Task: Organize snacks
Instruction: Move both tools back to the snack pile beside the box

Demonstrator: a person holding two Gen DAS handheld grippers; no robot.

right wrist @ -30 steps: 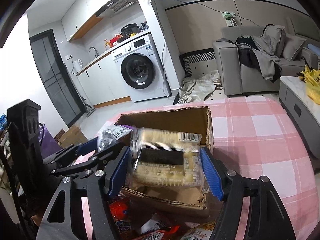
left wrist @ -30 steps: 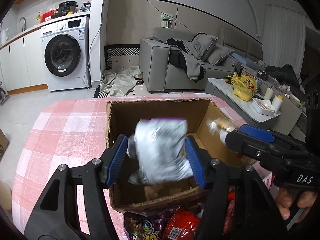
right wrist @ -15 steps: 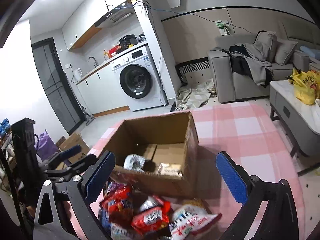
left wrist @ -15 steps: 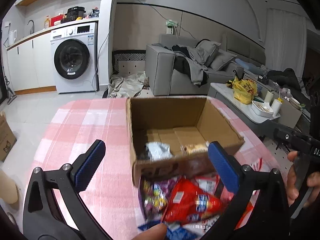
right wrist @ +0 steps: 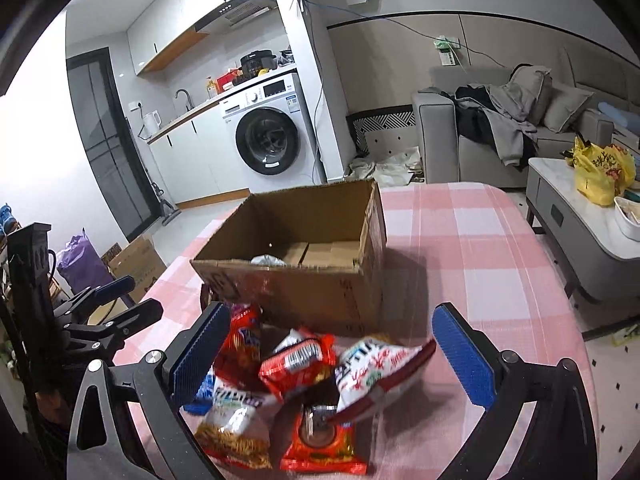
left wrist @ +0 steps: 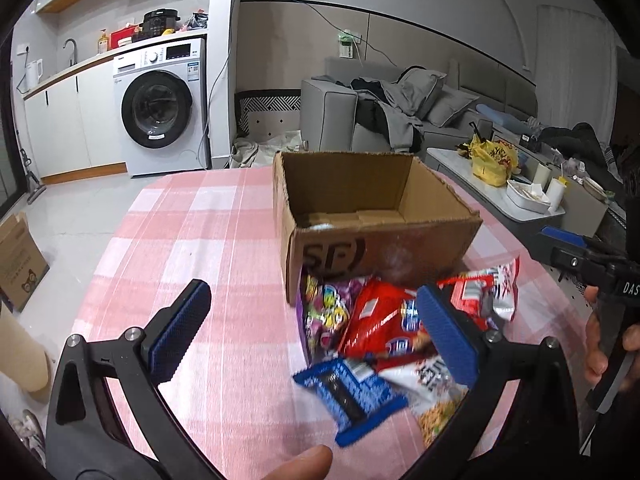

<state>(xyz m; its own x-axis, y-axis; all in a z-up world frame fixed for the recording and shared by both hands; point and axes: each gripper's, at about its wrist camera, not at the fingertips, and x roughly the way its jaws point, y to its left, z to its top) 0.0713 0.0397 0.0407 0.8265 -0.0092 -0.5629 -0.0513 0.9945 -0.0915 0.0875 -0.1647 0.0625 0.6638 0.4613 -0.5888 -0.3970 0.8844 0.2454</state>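
Note:
A brown cardboard box stands open on the pink checked tablecloth; it also shows in the right wrist view, with a silver packet inside. A pile of snack packets lies in front of it: a red packet, a blue packet, a purple packet, and in the right wrist view a red packet and a white-and-red packet. My left gripper is open and empty above the pile's left side. My right gripper is open and empty over the pile.
A washing machine and a grey sofa stand beyond the table. A low white table with a yellow bag is at the right. A cardboard carton sits on the floor at the left.
One second ago each gripper held a packet over the box. Both packets now lie in the box, both grippers are open, and both have drawn back toward the pile.

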